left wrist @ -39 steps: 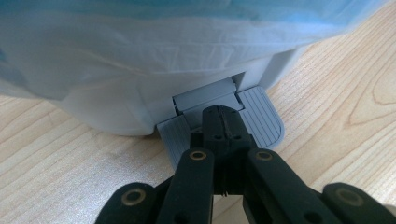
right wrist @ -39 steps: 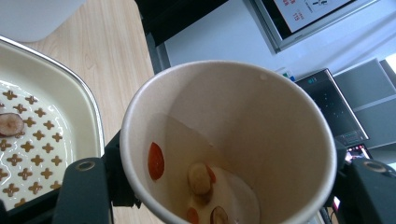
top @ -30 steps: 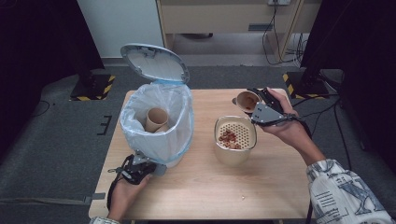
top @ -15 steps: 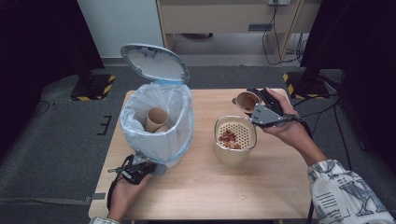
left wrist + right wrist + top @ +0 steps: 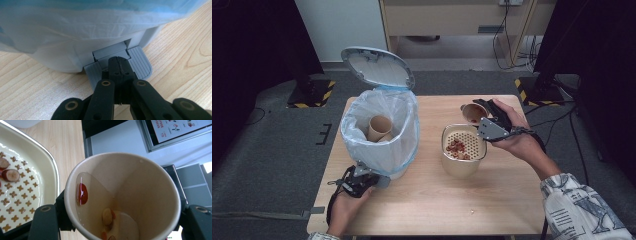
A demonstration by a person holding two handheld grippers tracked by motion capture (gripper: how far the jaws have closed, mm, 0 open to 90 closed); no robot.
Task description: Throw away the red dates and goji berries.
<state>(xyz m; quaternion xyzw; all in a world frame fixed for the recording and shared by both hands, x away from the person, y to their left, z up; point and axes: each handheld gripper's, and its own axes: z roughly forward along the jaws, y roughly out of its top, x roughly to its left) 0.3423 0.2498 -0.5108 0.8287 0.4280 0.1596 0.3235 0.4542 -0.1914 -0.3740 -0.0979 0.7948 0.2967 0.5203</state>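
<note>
The paper cup [image 5: 122, 195] is tilted toward the strainer bowl [image 5: 463, 150], held in the right gripper [image 5: 484, 120] with a jaw on each side of its wall; a little liquid and a few red and pale bits [image 5: 82, 193] lie inside it. It hangs just past the far right rim of the bowl, whose perforated insert carries a scatter of reddish pieces [image 5: 457, 147]. The bowl sits mid-table, with bare wood to its near side and right out to the table edge [image 5: 492, 231]. Left of it, close but apart, stands the lined trash bin [image 5: 379, 132] with its lid [image 5: 377, 67] up and another paper cup [image 5: 379, 127] inside. At the bin's near base the left gripper [image 5: 119, 65], jaws shut together, presses its tip on the grey pedal [image 5: 140, 62], close to the table's near left corner.
</note>
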